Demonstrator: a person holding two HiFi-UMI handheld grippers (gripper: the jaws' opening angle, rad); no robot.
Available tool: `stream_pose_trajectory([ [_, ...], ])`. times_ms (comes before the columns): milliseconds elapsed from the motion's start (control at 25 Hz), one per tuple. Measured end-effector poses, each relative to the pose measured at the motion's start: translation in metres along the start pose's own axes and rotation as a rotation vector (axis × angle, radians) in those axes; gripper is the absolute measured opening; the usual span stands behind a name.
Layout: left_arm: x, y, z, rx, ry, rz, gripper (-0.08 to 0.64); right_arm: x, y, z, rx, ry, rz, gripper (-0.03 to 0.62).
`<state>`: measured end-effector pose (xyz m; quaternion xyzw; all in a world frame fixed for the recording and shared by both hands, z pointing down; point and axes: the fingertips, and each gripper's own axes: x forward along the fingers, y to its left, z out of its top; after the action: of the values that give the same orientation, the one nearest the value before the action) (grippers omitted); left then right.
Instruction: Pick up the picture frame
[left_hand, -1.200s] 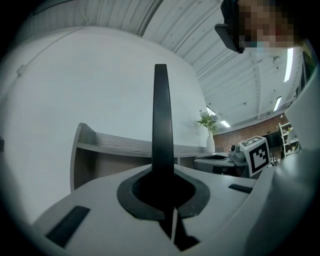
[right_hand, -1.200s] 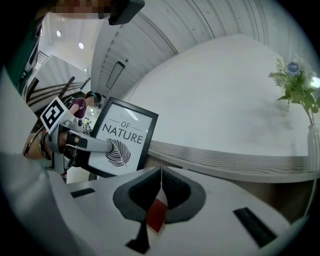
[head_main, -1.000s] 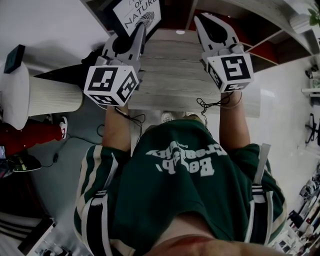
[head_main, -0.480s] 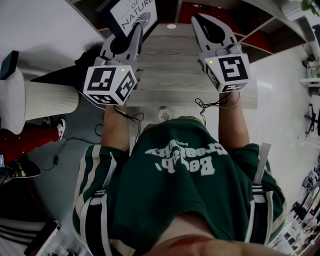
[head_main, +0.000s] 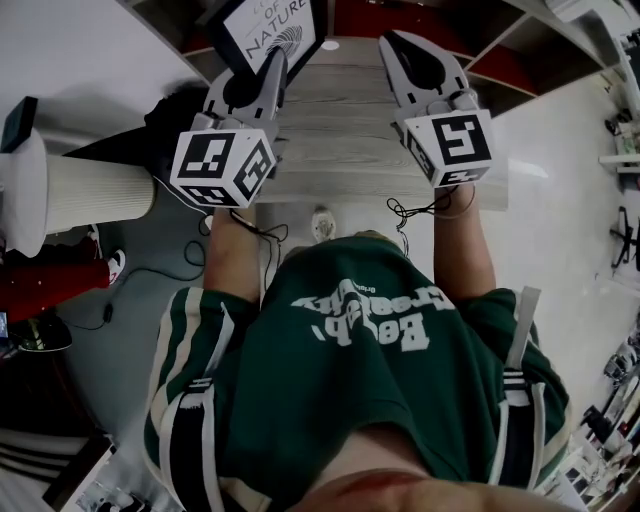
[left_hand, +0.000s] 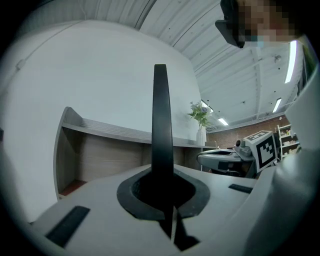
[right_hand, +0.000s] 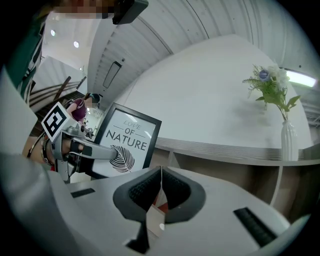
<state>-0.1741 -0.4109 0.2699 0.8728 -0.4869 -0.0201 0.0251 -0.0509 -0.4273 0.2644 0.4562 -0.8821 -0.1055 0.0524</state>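
Observation:
The picture frame (head_main: 268, 30) is black-edged with a white print that reads "LOVE OF NATURE" and shows a leaf. It stands upright at the top of the head view. My left gripper (head_main: 279, 58) is shut on its lower right edge. In the left gripper view the frame (left_hand: 160, 120) shows edge-on as a thin black strip rising from between the closed jaws of the left gripper (left_hand: 161, 172). The right gripper view shows the frame (right_hand: 129, 137) face-on, with the left gripper (right_hand: 116, 154) clamped on it. My right gripper (head_main: 396, 42) hangs level to the right, shut and empty, its pads meeting in its own view (right_hand: 160, 172).
A wood-grain tabletop (head_main: 345, 140) lies under both grippers, with open shelf compartments (head_main: 480, 55) behind it. A white pleated cylinder (head_main: 95, 190) lies at the left. A slim vase with flowers (right_hand: 285, 137) stands on the shelf top at the right.
Both grippers and the held frame have shifted a little forward over the wooden top, toward the shelves. Neither grip has changed.

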Motion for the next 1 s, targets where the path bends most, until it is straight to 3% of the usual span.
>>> stream_pose_trajectory([
  [400,-0.015,-0.052,-0.019,-0.034,0.017,0.000,0.026,-0.054,-0.005,-0.013,0.027,-0.004,-0.007,0.034],
  [760,-0.047,-0.134,-0.052,-0.050,0.039,-0.003,0.026,-0.138,-0.002,-0.037,0.034,-0.027,-0.007,0.034],
  [1000,-0.059,-0.150,-0.044,-0.043,0.043,0.015,0.026,-0.158,0.001,-0.032,0.055,-0.019,0.005,0.034],
])
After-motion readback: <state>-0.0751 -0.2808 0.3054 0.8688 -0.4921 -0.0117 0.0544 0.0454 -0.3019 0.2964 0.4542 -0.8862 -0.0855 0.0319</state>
